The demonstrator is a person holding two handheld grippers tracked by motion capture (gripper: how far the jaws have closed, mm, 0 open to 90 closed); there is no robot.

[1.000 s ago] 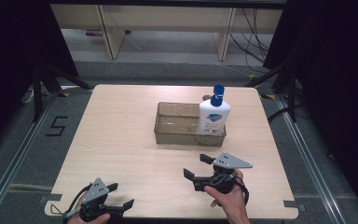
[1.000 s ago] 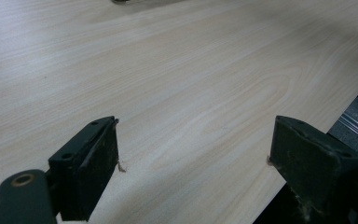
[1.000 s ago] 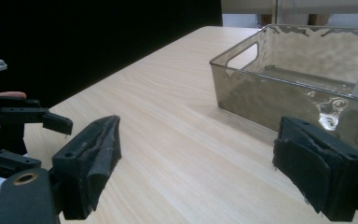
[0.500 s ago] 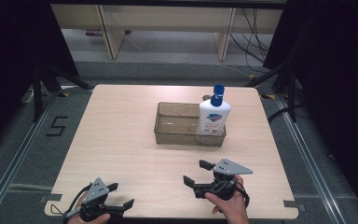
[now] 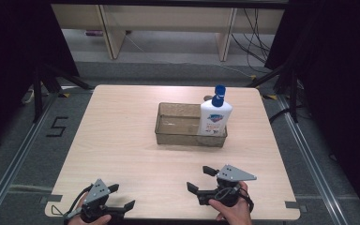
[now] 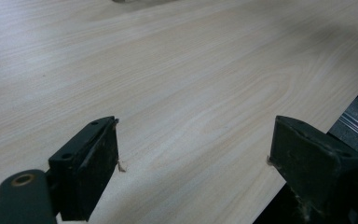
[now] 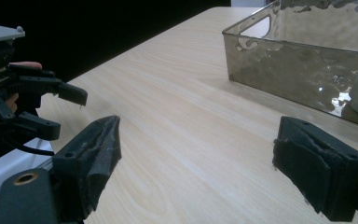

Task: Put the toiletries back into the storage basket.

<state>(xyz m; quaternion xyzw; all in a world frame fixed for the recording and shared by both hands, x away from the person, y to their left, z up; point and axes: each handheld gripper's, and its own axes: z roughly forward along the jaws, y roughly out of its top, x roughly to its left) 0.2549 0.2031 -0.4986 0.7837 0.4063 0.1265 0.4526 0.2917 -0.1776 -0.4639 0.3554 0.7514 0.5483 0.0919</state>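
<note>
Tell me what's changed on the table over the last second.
The right gripper has drawn back toward the person's edge of the table, away from the clear tray, with its jaws open and empty. The left gripper stayed at the near left edge, also open. The white bottle with the blue cap stands in the tray's right end as before. Nothing was picked up or let go.

Grey floor (marked 5) surrounds the table, pale shelving behind

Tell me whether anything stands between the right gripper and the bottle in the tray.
Only the tray's near wall. The right gripper sits open near the table's front edge, with bare tabletop up to the tray; the bottle stands upright inside its right end, reachable from above.
</note>
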